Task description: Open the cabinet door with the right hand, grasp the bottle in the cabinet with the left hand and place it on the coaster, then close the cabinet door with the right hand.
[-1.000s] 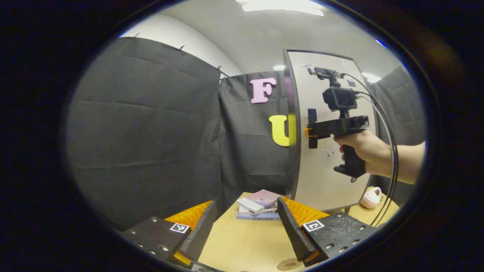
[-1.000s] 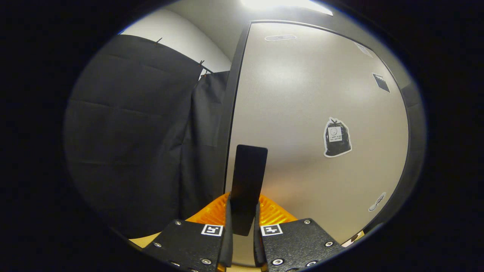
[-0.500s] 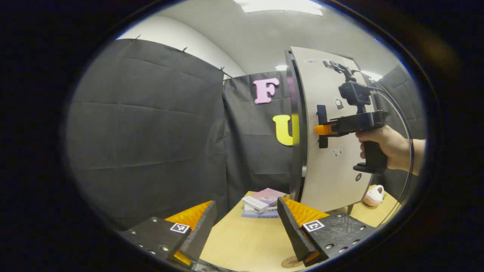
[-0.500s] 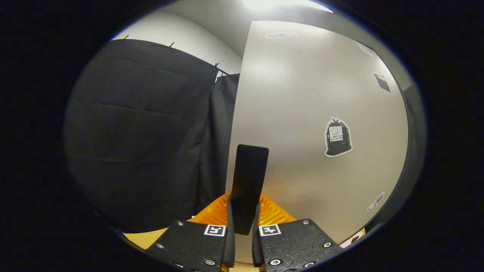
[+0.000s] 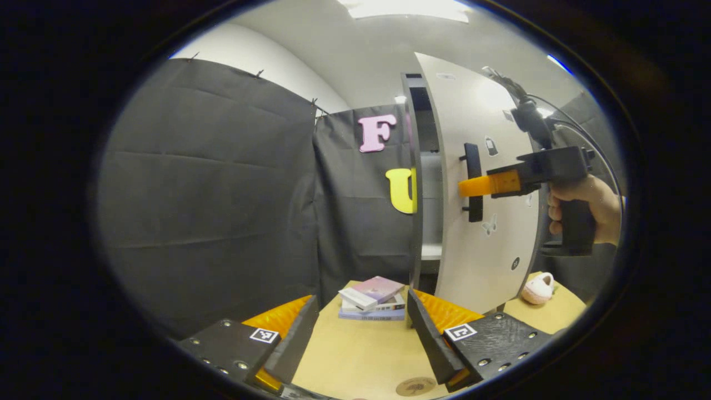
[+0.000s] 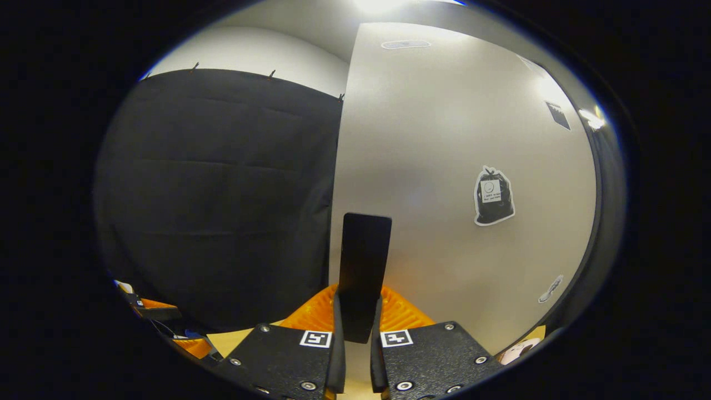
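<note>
Right gripper (image 6: pixel 355 333): clamped on the black door handle (image 6: pixel 364 266), both fingers pressing its sides; in the left gripper view it reaches the handle from the right, held by a hand (image 5: pixel 583 203).
Left gripper (image 5: pixel 361 333): fingers spread wide, nothing between them, hovering low over the bench (image 5: pixel 355 355).
Cabinet door (image 6: pixel 444 166): partly swung out, with a gap at its left edge between door and dark cabinet frame (image 5: pixel 414 183); a pale shelf inside shows through the gap.
Bottle: judged to be inside the cabinet; the gap does not show it.
Coaster (image 5: pixel 415 385): round, on the bench just in front of the left gripper, bare.
Bench surroundings: a stack of books (image 5: pixel 371 299) near the cabinet foot, a small pink-and-white object (image 5: pixel 537 289) to the right.
Progress: first step under way, the door not yet wide open. Left to do, by this reading: finish opening, reach in with the left gripper, take the bottle, set it on the coaster, close the door.
</note>
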Demonstrator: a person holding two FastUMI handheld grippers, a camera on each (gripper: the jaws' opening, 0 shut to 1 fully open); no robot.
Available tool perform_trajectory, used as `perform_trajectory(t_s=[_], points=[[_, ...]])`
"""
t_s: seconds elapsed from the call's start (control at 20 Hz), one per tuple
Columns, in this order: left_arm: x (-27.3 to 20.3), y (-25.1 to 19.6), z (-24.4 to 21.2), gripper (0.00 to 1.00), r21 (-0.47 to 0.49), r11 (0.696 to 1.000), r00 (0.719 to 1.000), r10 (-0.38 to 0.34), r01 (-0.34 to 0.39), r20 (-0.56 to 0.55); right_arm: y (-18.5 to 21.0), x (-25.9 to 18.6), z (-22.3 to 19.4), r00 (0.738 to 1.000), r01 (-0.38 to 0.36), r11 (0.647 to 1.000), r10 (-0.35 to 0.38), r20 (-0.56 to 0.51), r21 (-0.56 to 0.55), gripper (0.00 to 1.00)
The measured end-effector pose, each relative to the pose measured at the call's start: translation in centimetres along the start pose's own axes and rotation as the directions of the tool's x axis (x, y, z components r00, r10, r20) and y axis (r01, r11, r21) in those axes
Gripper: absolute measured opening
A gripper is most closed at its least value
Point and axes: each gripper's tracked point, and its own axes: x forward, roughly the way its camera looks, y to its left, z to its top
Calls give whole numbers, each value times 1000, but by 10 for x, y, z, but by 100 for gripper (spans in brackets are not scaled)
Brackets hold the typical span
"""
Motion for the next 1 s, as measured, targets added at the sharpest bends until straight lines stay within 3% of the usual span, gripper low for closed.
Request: perform_trajectory(t_s=[0.2, 0.25, 0.65, 1.0], points=[[4, -7, 1, 92, 5, 1000, 1000, 5, -5, -2, 4, -14, 1, 998, -68, 998, 68, 2, 6, 17], [6, -10, 2, 100, 1, 1000, 1000, 5, -5, -4, 5, -20, 3, 996, -87, 996, 87, 0, 6, 17], [24, -57, 2, 100, 1, 999, 999, -36, 36, -5, 1, -45, 1, 975, -221, 975, 221, 6, 9, 17], [47, -111, 8, 100, 16, 991, 991, -132, 132, -3, -10, -50, -5, 970, -244, 969, 245, -10, 31, 17]])
